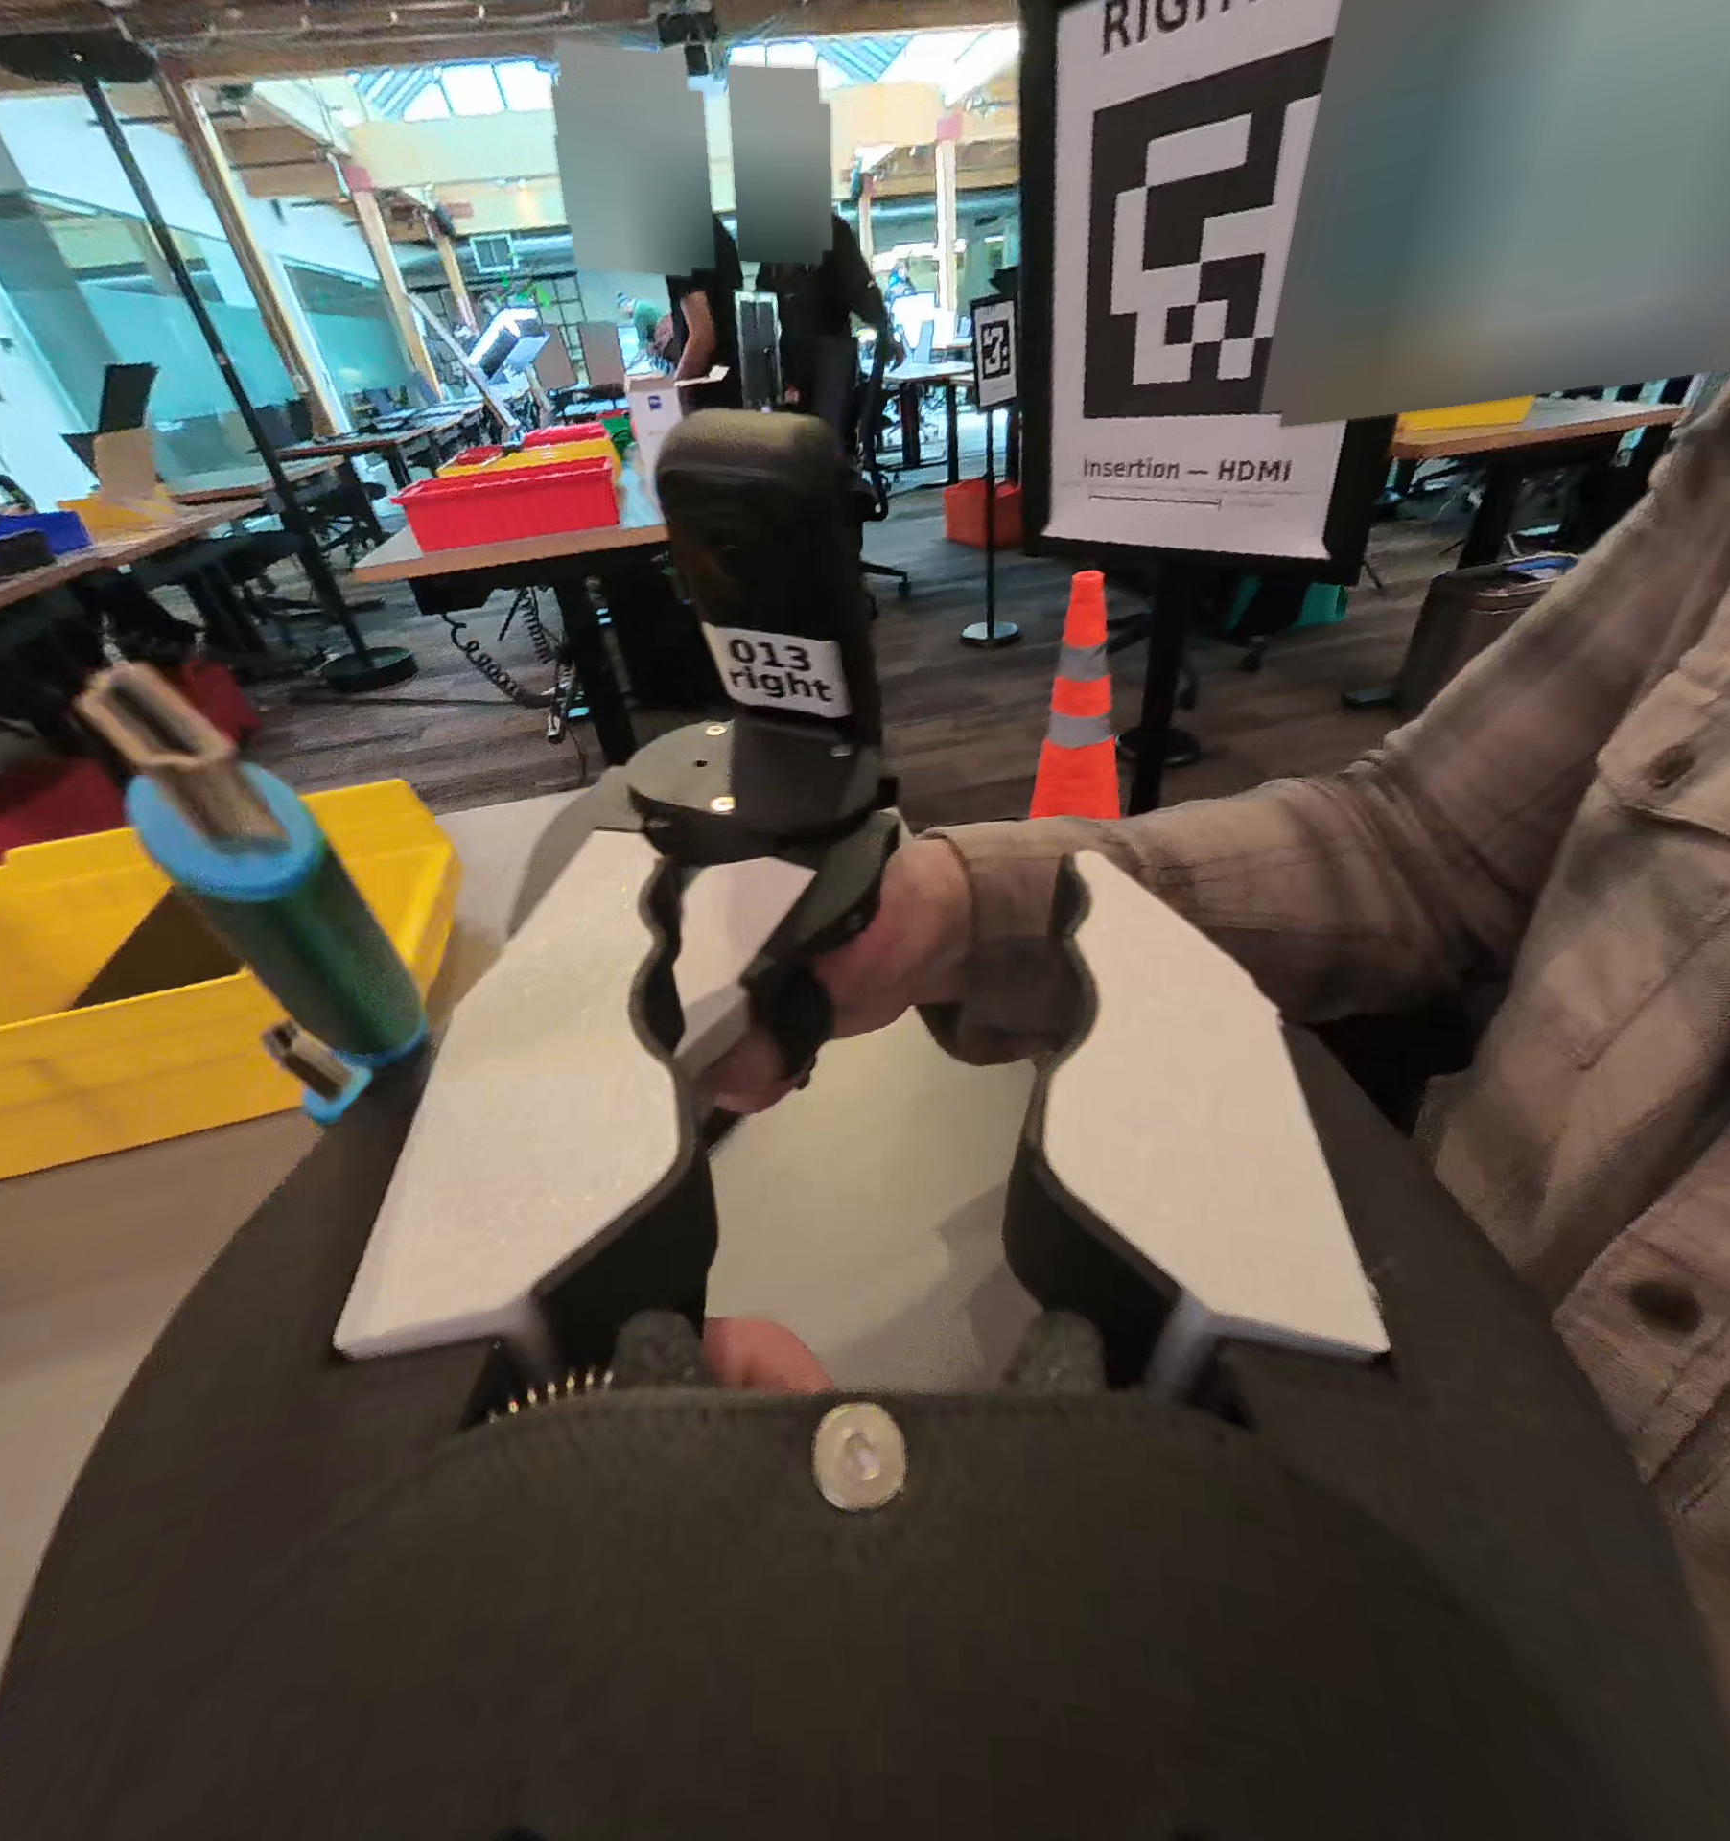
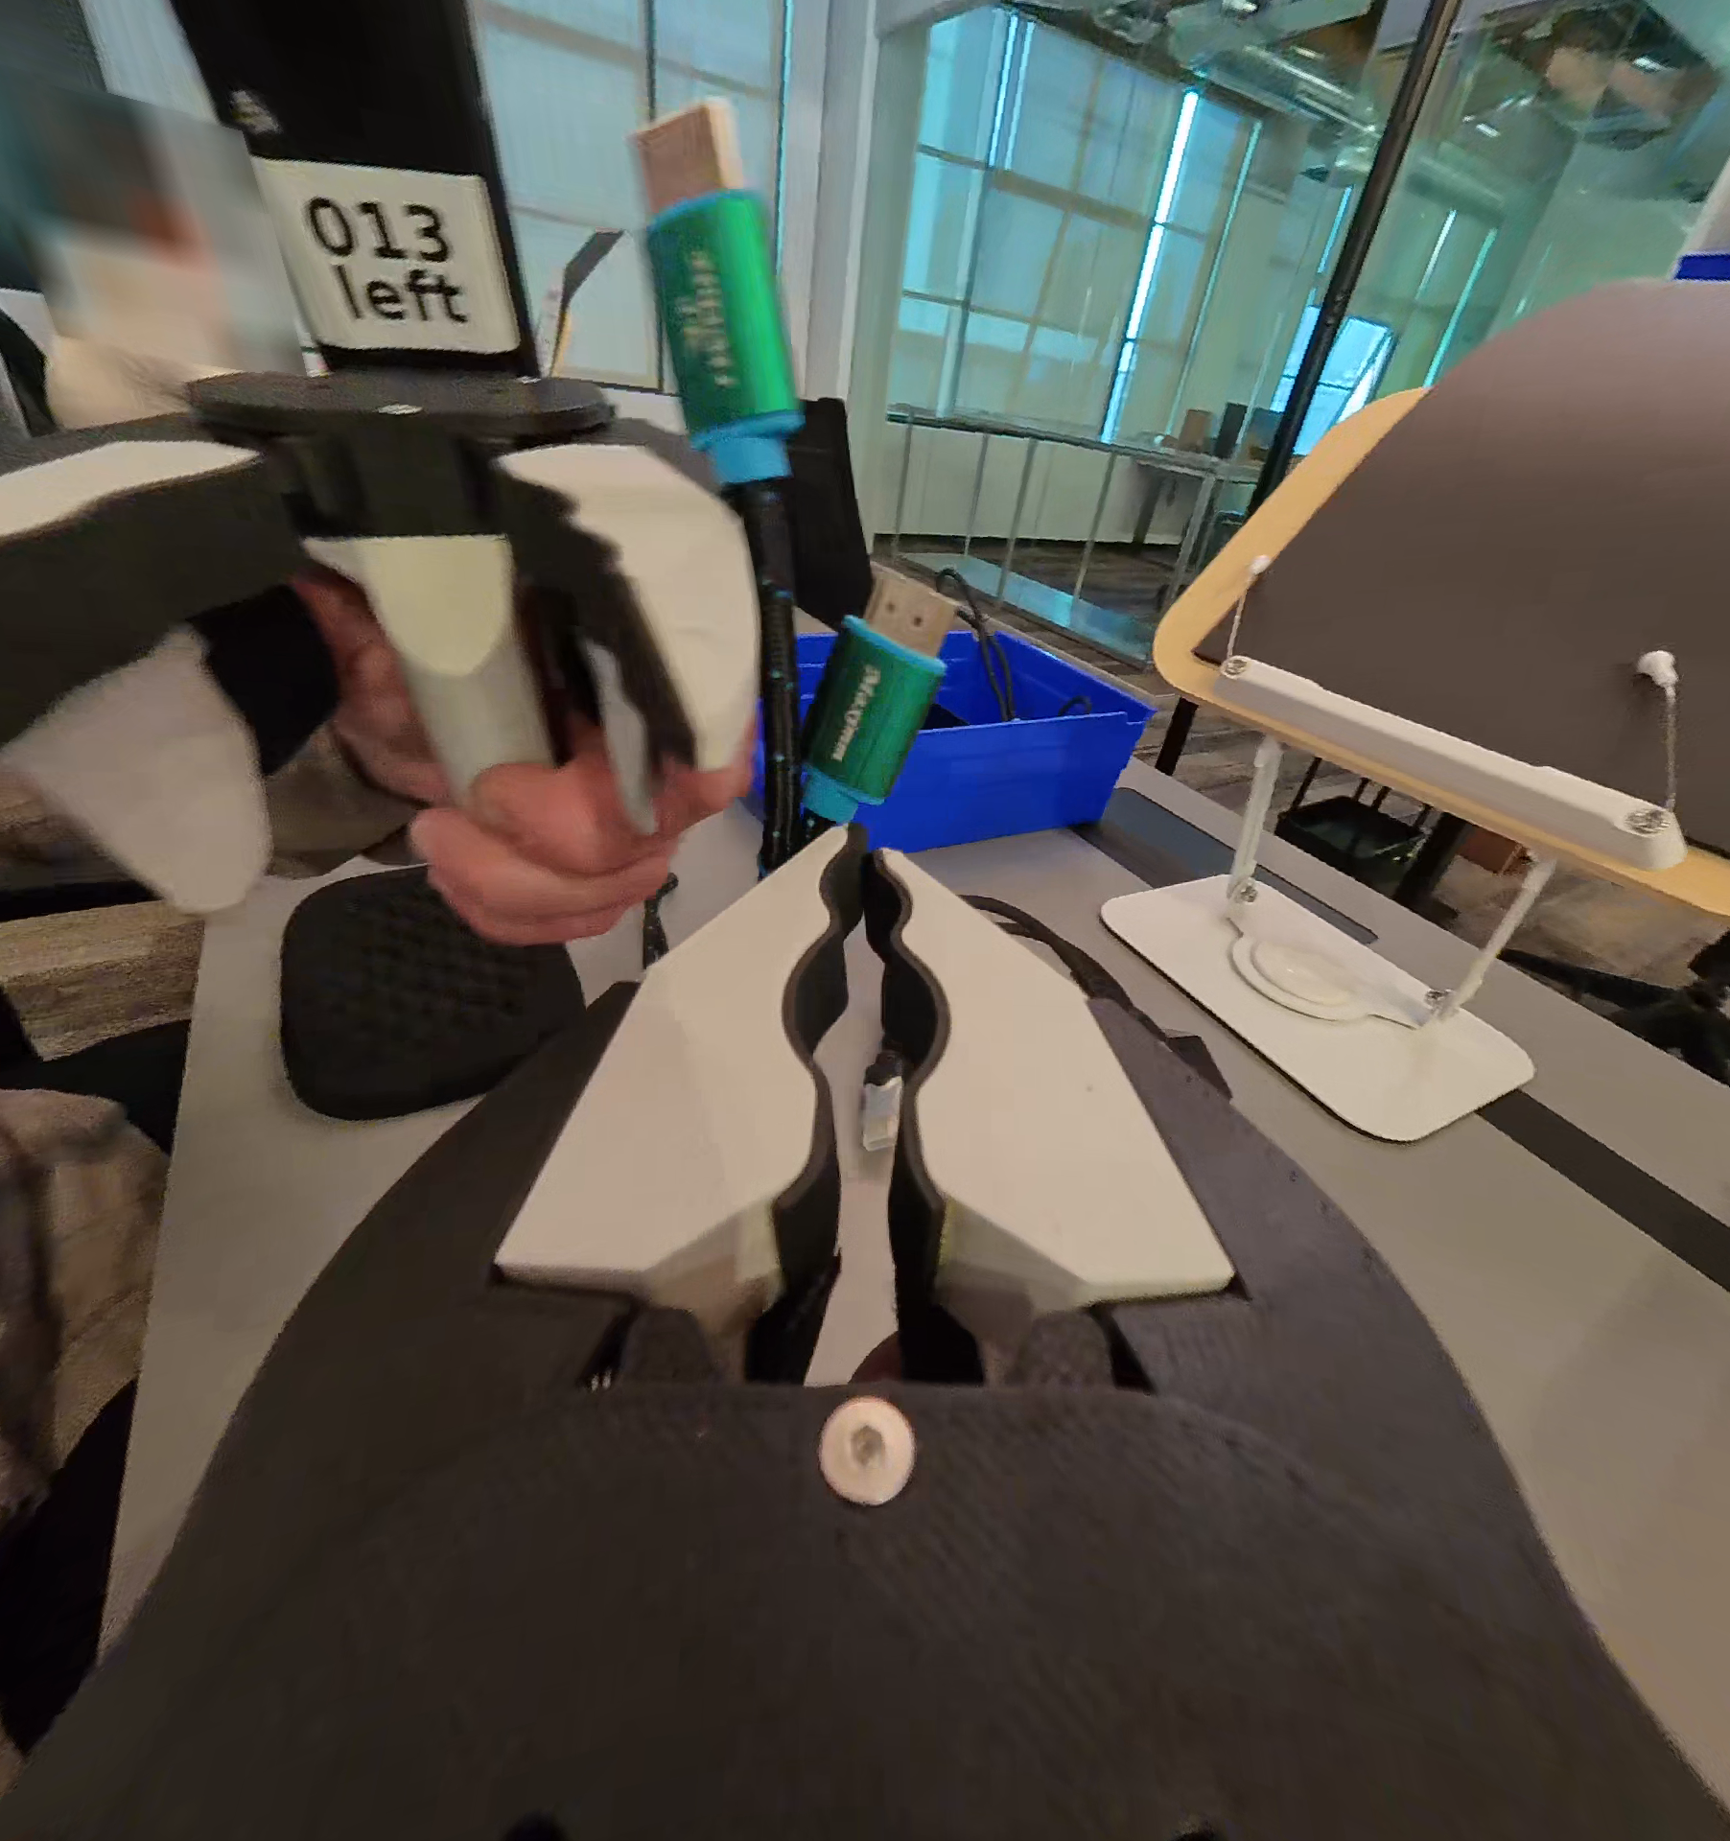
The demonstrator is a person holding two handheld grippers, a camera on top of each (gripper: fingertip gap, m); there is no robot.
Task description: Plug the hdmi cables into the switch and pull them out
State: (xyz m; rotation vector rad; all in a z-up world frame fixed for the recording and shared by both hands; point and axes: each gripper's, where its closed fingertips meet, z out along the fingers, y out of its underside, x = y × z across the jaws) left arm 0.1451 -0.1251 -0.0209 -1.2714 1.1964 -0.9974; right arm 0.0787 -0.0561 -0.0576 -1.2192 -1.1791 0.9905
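My left claw (image 1: 866, 956) and right claw (image 2: 861, 867) have matt white plastic fingers lined with dull black wavy rubber-like pads, set in rough, layer-ridged black plastic bodies, each with a shiny metal screw. The plugs (image 2: 722, 309) wear glossy green metallic sleeves with matt blue plastic collars and bare metal tips, on a braided black cable (image 2: 779, 638). My sleeve (image 1: 1439, 897) is soft woven cloth, the yellow bin (image 1: 94, 1046) and blue bin (image 2: 991, 767) are smooth glossy plastic, the table (image 2: 1588, 1345) is smooth matt grey, and the stand (image 2: 1339, 1046) is matt white plastic.
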